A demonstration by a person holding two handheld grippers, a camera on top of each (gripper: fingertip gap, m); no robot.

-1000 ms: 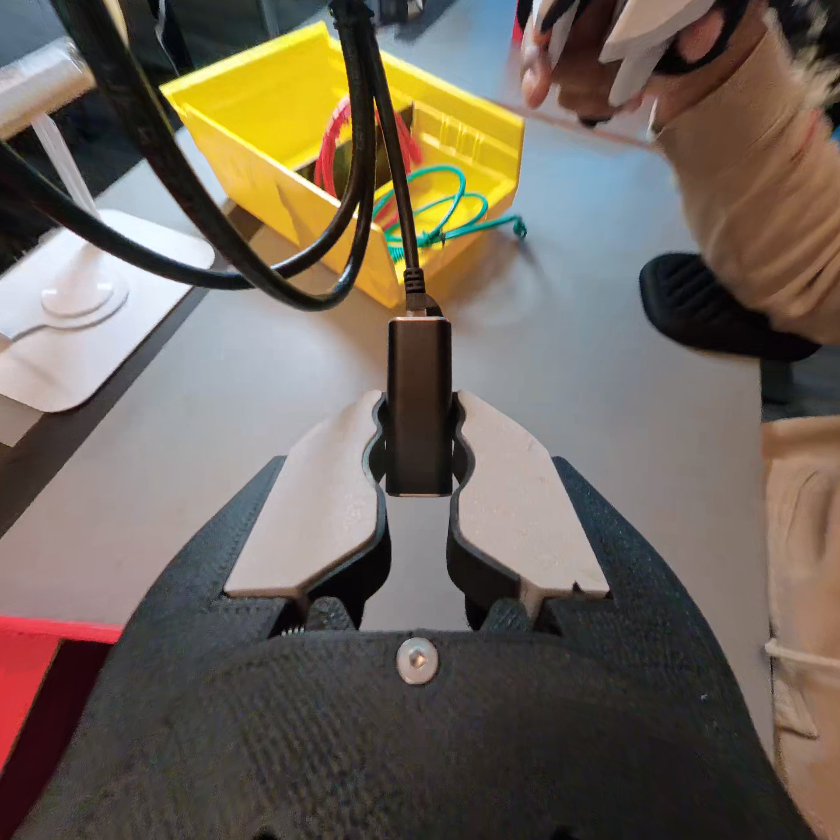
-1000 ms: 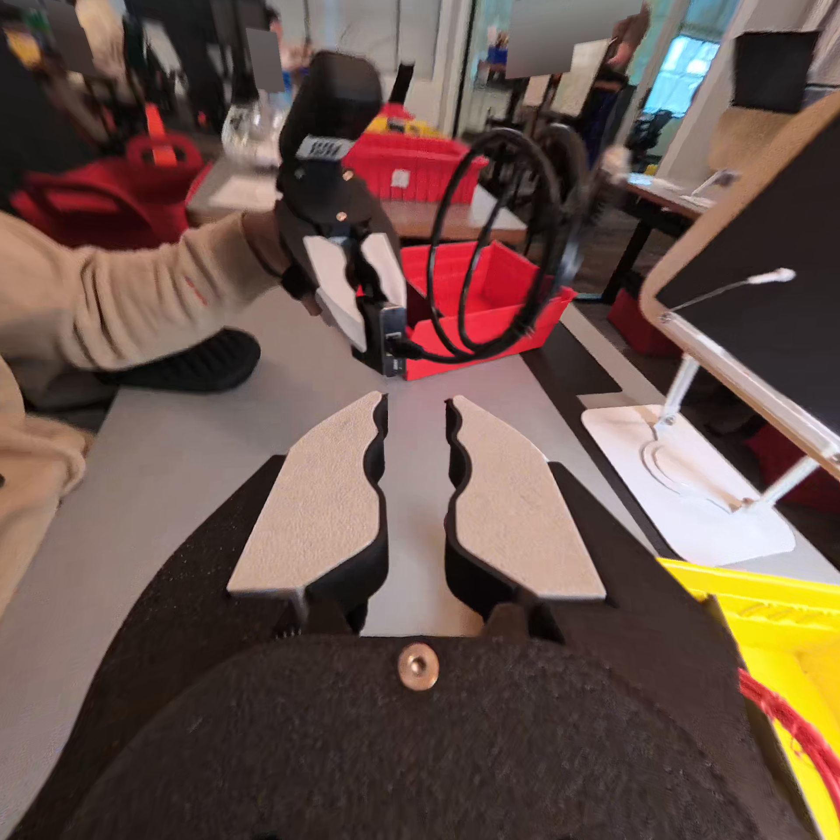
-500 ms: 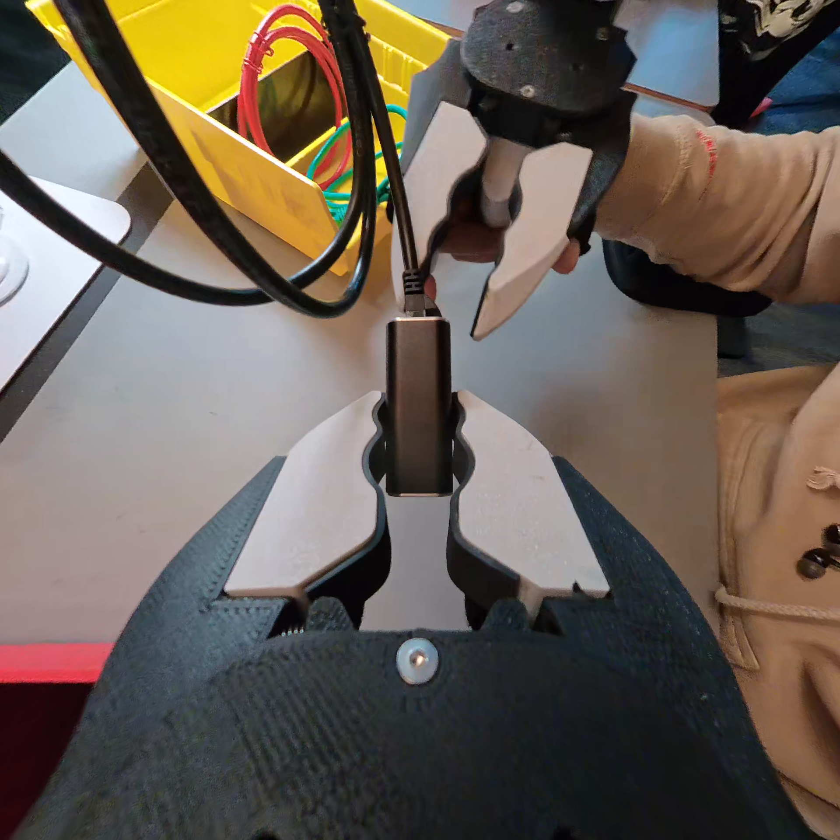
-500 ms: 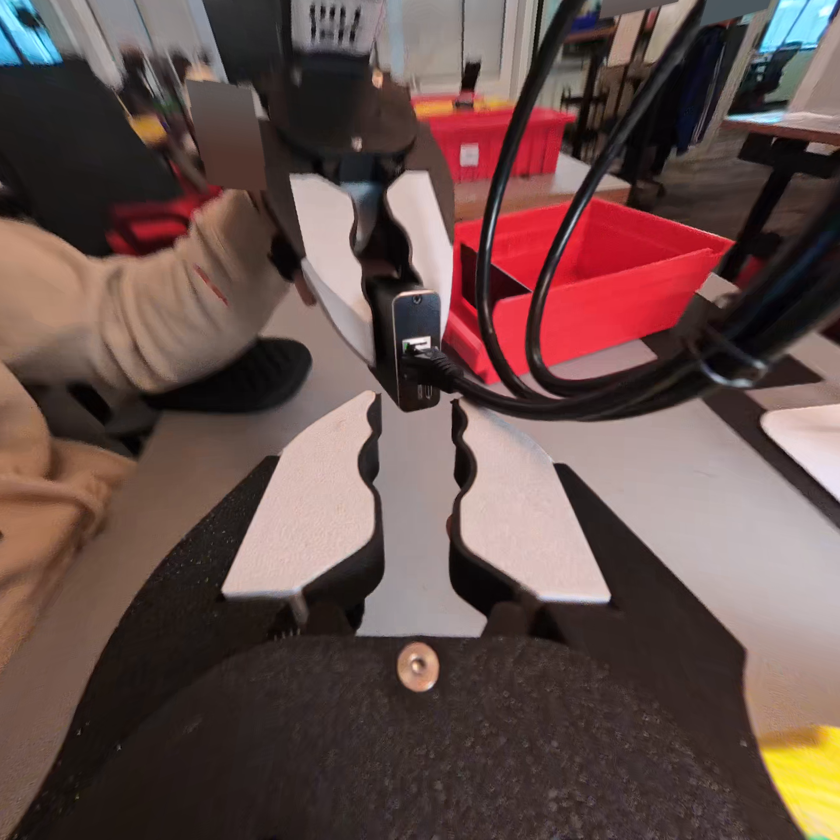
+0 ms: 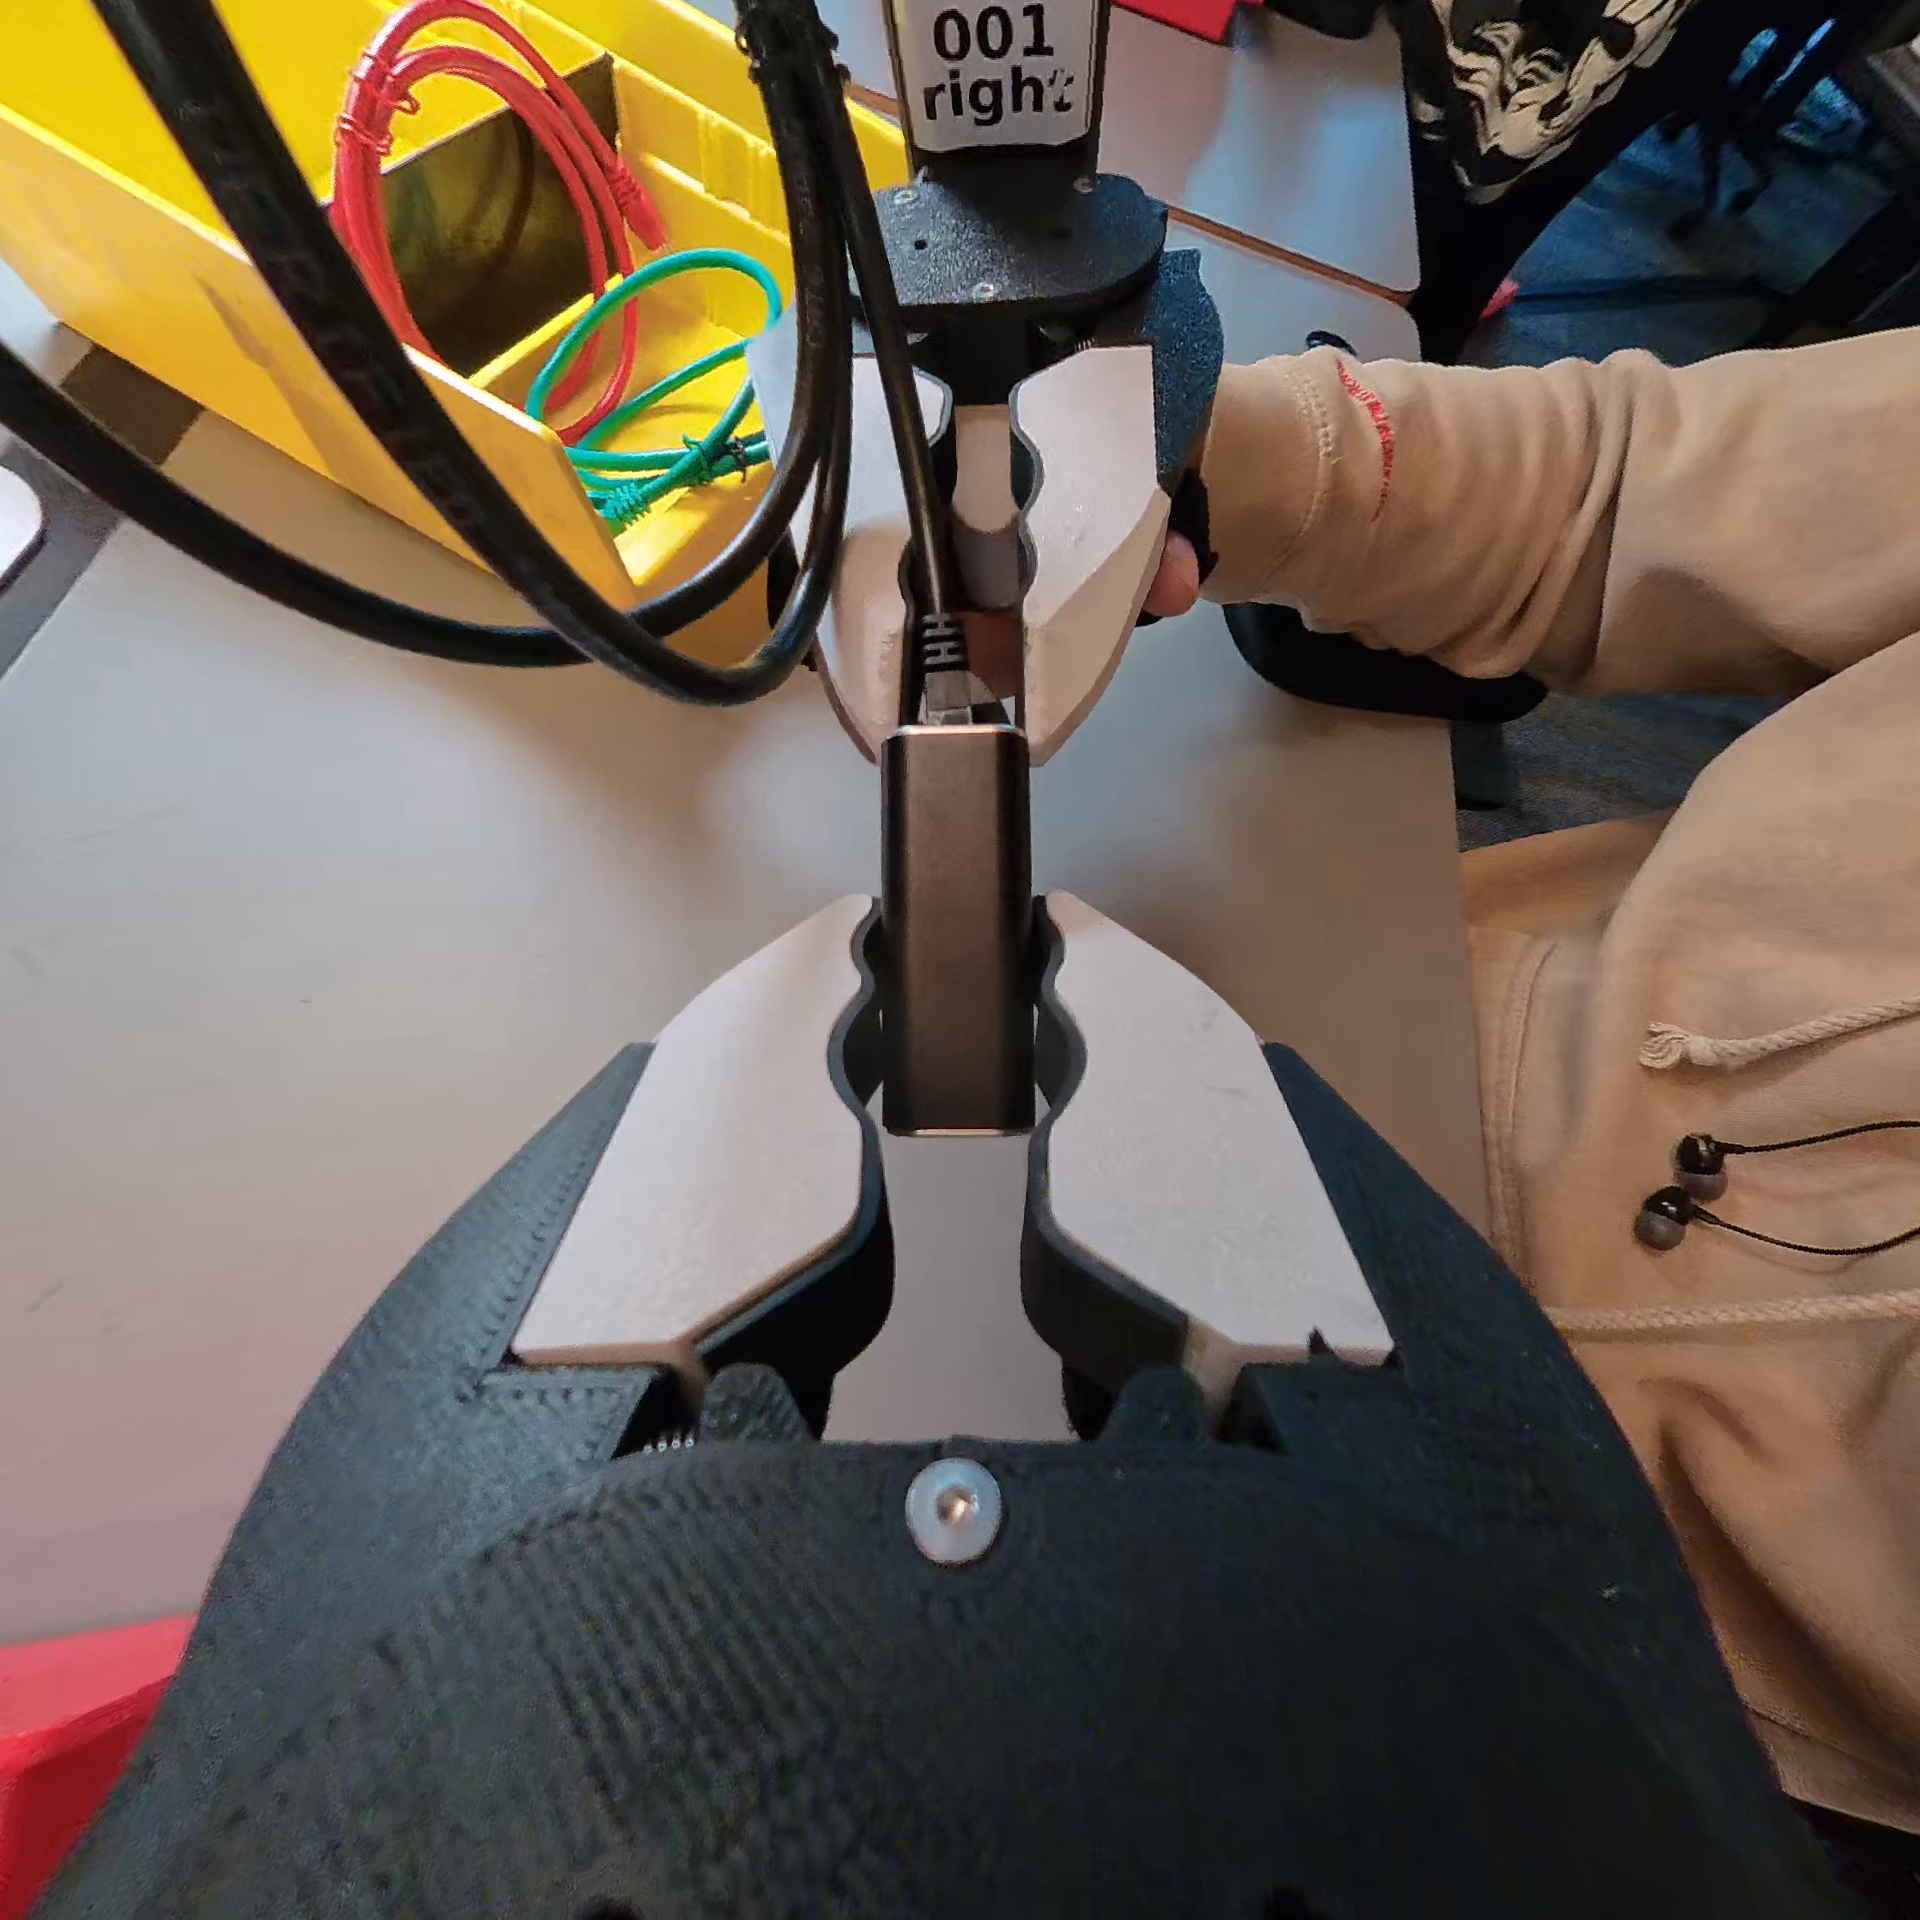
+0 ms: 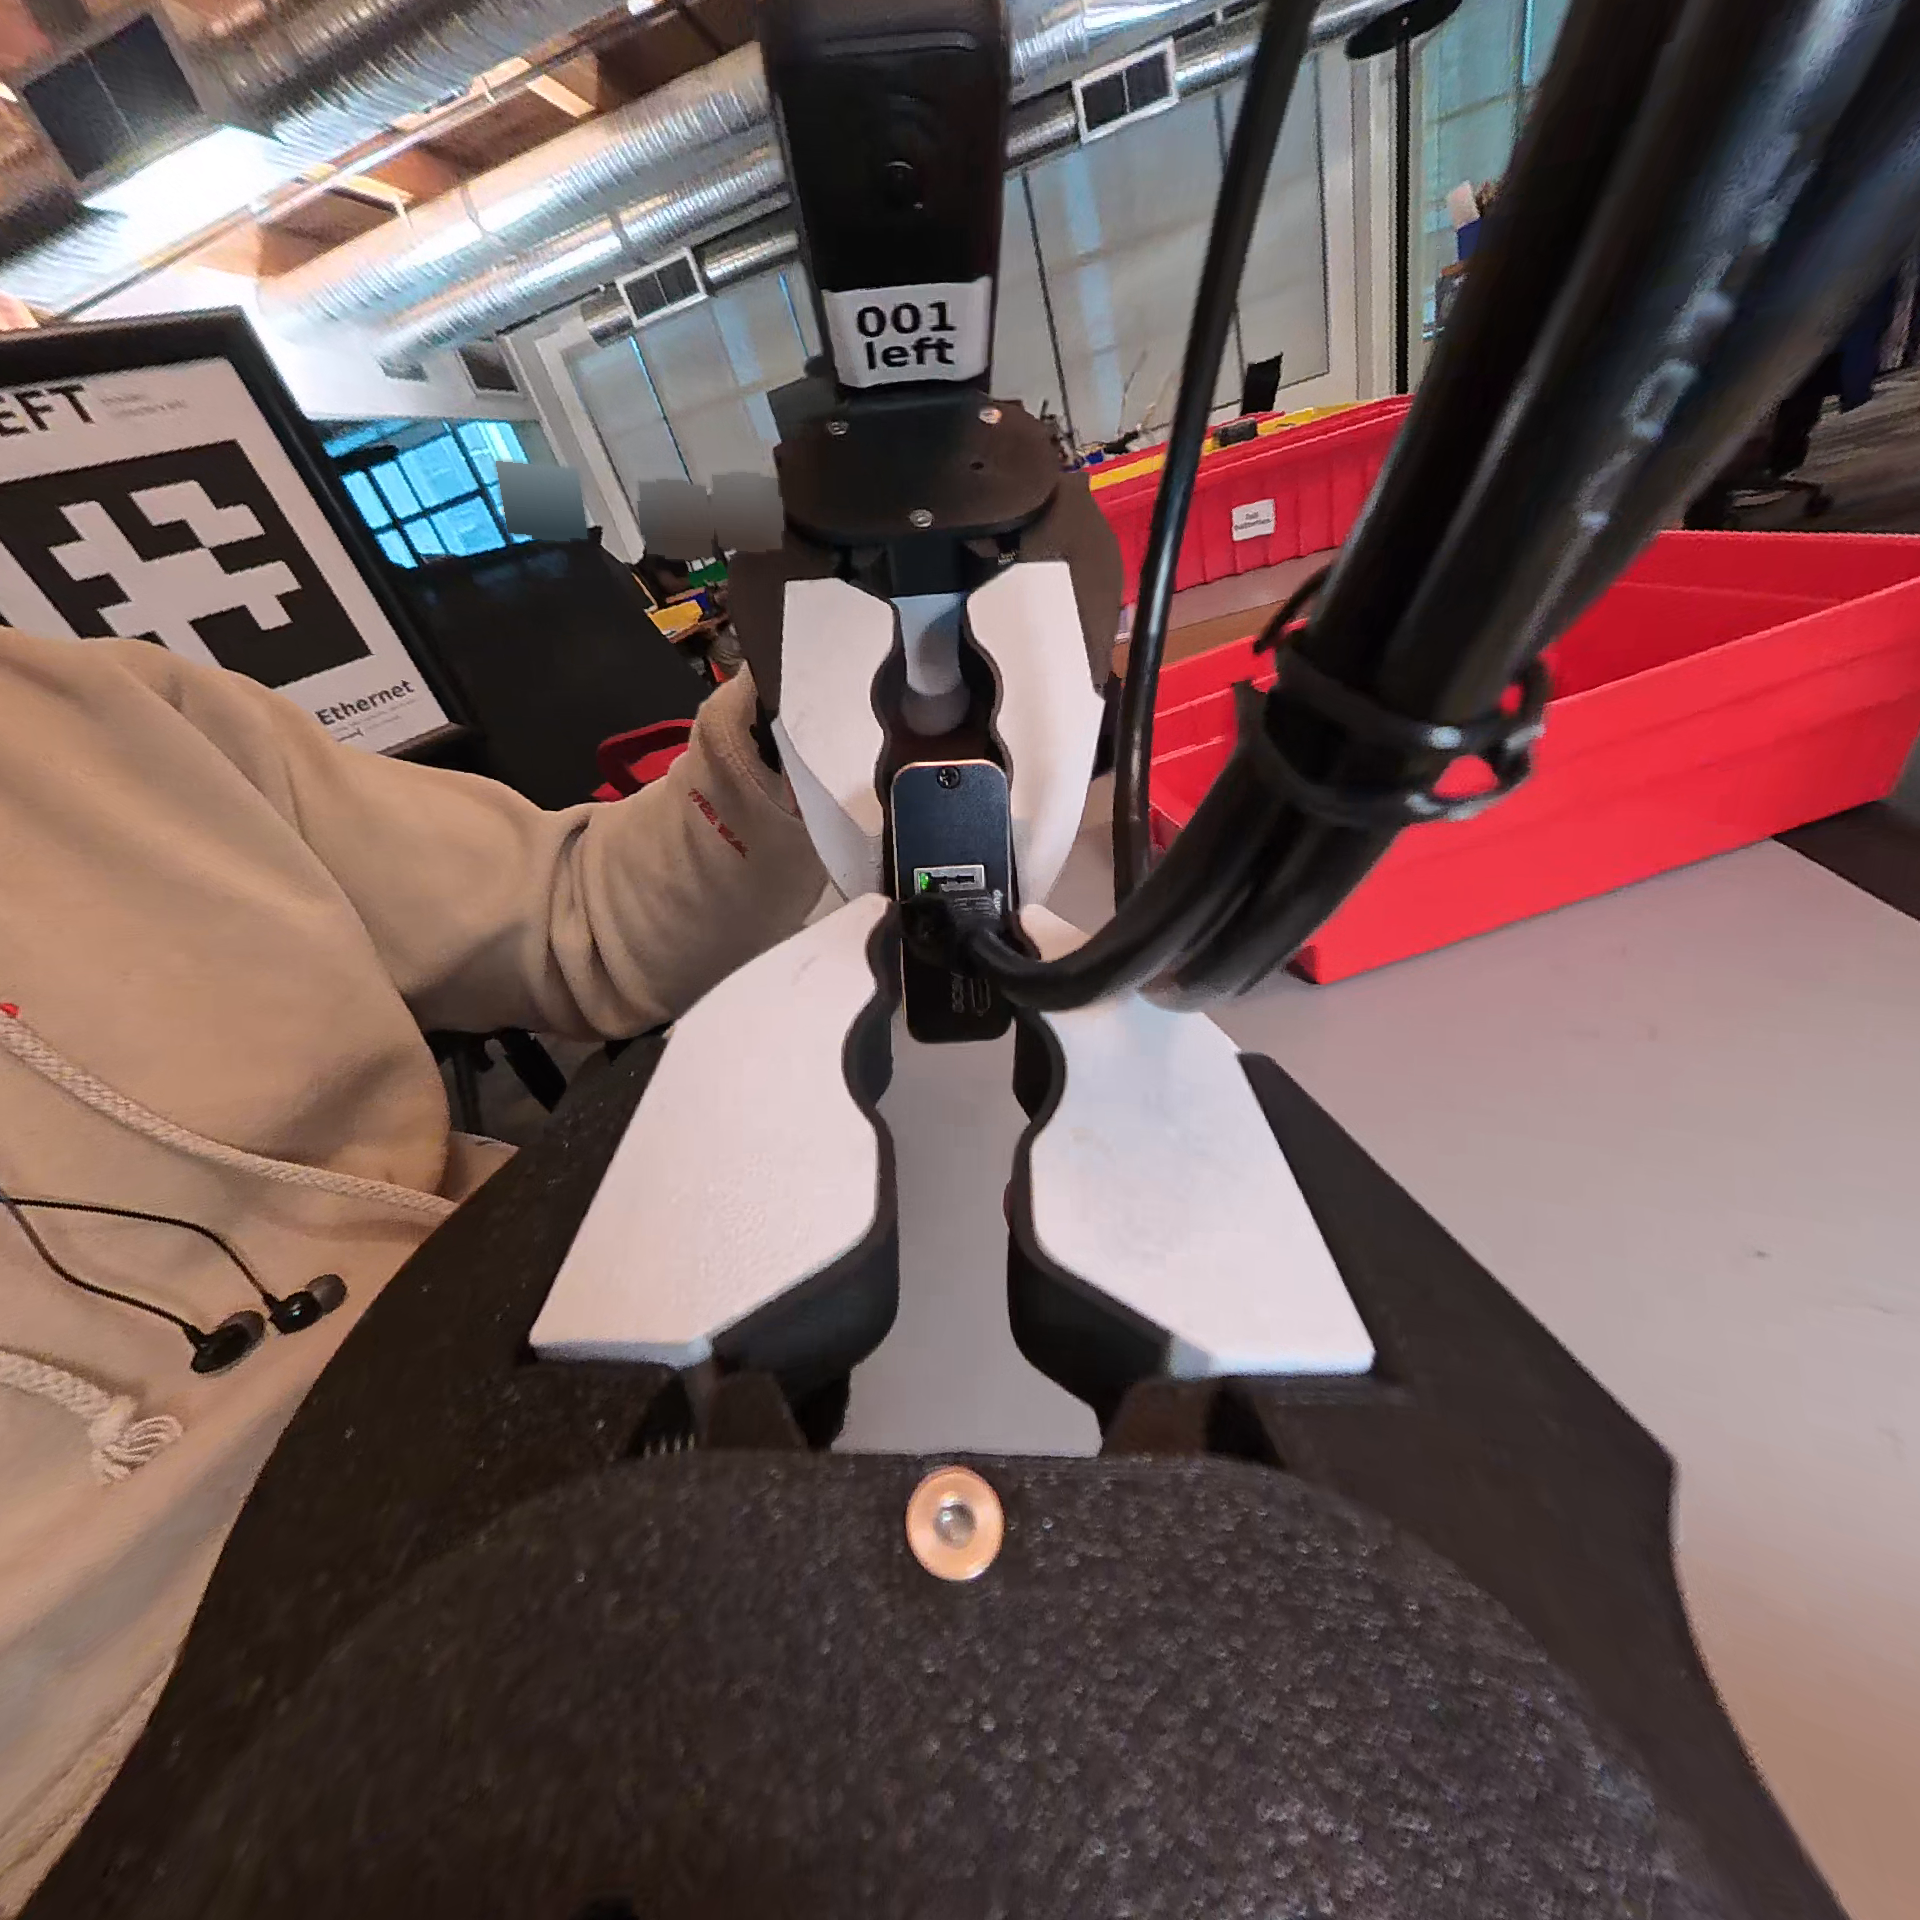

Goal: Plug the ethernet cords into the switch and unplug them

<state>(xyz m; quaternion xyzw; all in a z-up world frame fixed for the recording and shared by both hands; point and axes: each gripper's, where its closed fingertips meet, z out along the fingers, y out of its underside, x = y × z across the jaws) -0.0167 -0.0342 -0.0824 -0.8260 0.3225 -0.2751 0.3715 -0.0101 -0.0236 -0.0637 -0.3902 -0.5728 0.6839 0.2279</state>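
My left gripper [image 5: 956,920] is shut on a dark metal switch [image 5: 958,935] and holds it above the grey table [image 5: 312,935]. A black ethernet cord's plug [image 5: 940,670] sits in the port at the switch's far end. My right gripper [image 6: 958,923] is open, and its fingertips [image 6: 831,956] stand on either side of that plug [image 6: 951,920]. The right gripper also shows in the left wrist view [image 5: 951,665], facing my left one. In the right wrist view the left gripper [image 6: 951,831] holds the switch [image 6: 951,821] upright. The coiled black cord [image 6: 1455,675] hangs to the right.
A yellow bin [image 5: 499,457] at the back left holds red cords [image 5: 582,208] and green cords [image 5: 665,416]. A red bin [image 6: 1662,727] stands on the table behind. The person's beige sleeve [image 5: 1558,520] is at the right. A patterned marker board [image 6: 156,540] stands at the left.
My right gripper has moved in toward the switch until its open fingers straddle the black plug. The left gripper keeps its hold on the switch.
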